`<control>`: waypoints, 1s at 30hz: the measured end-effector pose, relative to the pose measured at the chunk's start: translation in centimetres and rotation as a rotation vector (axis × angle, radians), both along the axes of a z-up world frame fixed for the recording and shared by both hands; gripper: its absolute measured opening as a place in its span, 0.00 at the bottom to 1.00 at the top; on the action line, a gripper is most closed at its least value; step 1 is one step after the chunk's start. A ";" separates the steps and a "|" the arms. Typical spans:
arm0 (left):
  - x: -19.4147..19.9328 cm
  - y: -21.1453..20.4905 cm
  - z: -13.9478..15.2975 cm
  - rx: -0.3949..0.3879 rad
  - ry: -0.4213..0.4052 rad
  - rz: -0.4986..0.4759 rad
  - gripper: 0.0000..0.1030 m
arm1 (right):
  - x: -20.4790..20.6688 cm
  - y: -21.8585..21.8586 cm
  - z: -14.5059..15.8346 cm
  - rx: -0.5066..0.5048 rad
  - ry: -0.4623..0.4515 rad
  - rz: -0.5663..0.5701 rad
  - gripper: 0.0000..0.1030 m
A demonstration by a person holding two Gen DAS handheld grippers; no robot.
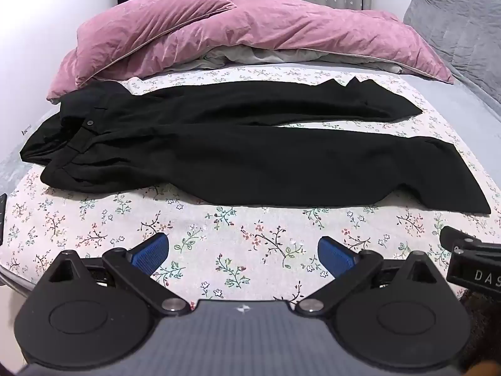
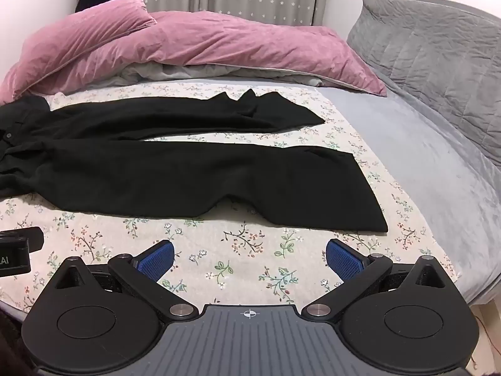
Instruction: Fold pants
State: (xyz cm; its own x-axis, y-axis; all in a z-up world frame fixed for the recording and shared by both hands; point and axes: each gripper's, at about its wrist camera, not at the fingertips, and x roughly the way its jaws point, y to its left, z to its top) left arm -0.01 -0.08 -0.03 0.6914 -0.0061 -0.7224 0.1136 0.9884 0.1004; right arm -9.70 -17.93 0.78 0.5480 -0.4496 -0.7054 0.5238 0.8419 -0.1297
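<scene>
The pants [image 1: 250, 156] lie spread on the bed [image 1: 219, 250], waist left, legs apart. Your left claw [image 1: 243, 255] and right claw [image 2: 249, 258] hover gaping, empty. Pinch the near leg's edge at both ends, then lift it evenly onto the far leg.

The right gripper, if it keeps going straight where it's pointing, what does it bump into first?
Probably the floral sheet, not the clothes. The right gripper is open and tilts down at the bare cloth in front of the black pants; the near leg's edge lies a bit farther on. Depth is hard to judge here.
</scene>
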 end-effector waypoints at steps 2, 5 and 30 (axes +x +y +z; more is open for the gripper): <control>-0.1 -0.1 0.0 0.005 -0.001 -0.004 1.00 | 0.0 0.0 0.0 0.005 -0.003 0.004 1.00; -0.4 -0.4 0.0 0.009 -0.003 -0.004 1.00 | 0.2 0.1 -0.1 0.005 -0.003 0.005 1.00; 0.2 0.4 -0.1 -0.014 0.015 0.005 1.00 | 0.5 0.6 -0.3 0.002 -0.003 0.026 1.00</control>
